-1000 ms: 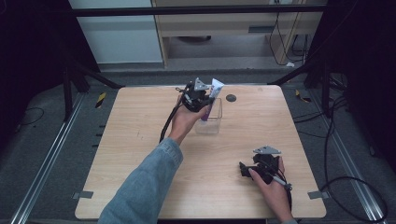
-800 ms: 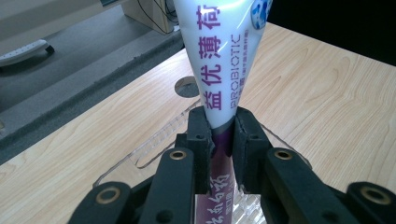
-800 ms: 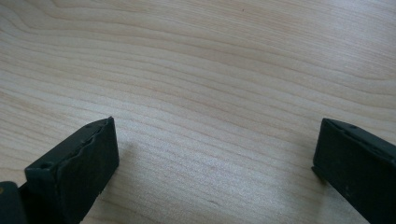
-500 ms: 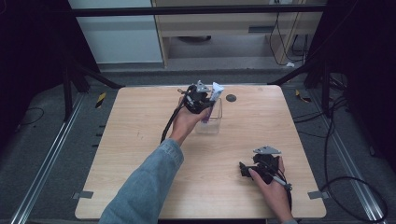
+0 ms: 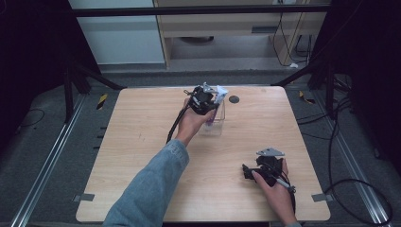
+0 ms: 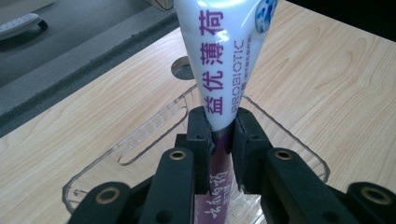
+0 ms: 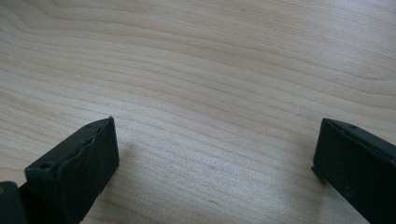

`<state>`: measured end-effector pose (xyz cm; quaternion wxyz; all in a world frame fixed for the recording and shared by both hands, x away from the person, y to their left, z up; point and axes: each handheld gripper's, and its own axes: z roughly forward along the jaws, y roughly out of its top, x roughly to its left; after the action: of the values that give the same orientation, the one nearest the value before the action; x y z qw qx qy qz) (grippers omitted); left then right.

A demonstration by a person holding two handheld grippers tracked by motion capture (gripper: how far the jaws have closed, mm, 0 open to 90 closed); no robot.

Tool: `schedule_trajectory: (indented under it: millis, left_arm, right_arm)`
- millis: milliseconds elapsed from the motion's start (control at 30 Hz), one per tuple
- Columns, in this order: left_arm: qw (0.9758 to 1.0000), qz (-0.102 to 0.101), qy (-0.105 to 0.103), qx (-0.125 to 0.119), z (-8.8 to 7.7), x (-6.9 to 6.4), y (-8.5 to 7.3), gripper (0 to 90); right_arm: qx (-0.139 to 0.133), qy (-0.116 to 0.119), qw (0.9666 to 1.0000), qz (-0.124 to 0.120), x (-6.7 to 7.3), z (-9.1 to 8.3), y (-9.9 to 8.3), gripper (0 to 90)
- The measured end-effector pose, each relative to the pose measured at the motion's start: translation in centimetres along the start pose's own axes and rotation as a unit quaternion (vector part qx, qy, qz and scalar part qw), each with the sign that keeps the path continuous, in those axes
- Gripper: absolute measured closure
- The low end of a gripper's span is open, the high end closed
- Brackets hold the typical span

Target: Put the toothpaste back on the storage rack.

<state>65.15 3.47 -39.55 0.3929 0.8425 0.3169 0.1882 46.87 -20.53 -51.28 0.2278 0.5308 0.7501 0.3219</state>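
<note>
On the wooden table (image 5: 142, 142), the left tool (image 6: 219, 135) clamps a tube (image 6: 224, 56), its cap hidden; the right tool (image 7: 215, 158) gapes wide.

Wooden table (image 5: 142, 142) centre frame; round hole (image 5: 233, 99) near its top edge; cabinet (image 5: 227, 33) upper centre; cables (image 5: 350, 184) on floor, right.

This looks like a lab or recording rig rather than a home. A bare light-wood surface (image 5: 142, 161) stands on a grey floor (image 5: 42, 142) at the centre of the frame, framed by dark metal struts (image 5: 90, 78) and a black crossbar (image 5: 198, 10) along the top. Loose cables (image 5: 350, 184) trail at the right, yellow-black hazard tape (image 5: 101, 101) marks the floor at upper left, and a beige cabinet (image 5: 222, 23) sits behind.
</note>
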Motion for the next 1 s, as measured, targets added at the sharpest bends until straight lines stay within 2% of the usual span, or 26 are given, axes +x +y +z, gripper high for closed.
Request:
schedule_trajectory:
  millis: [133, 267, 1000]
  left_arm:
    - [1.0000, -0.002, -0.001, 0.004, 0.2, -0.1, 0.2, 77.9]
    - [0.9998, -0.005, -0.001, 0.020, 0.6, -0.2, 0.5, 77.8]
    - [0.9998, -0.013, -0.003, 0.017, 1.1, -0.3, 0.6, 76.9]
  right_arm:
    - [-0.001, 0.000, 1.0000, -0.001, 0.0, 0.0, 0.0, 0.3]
    - [0.000, 0.000, 1.0000, 0.000, 0.0, 0.0, 0.0, 0.3]
    - [-0.001, -0.001, 1.0000, -0.001, 0.0, 0.0, 0.0, 0.3]
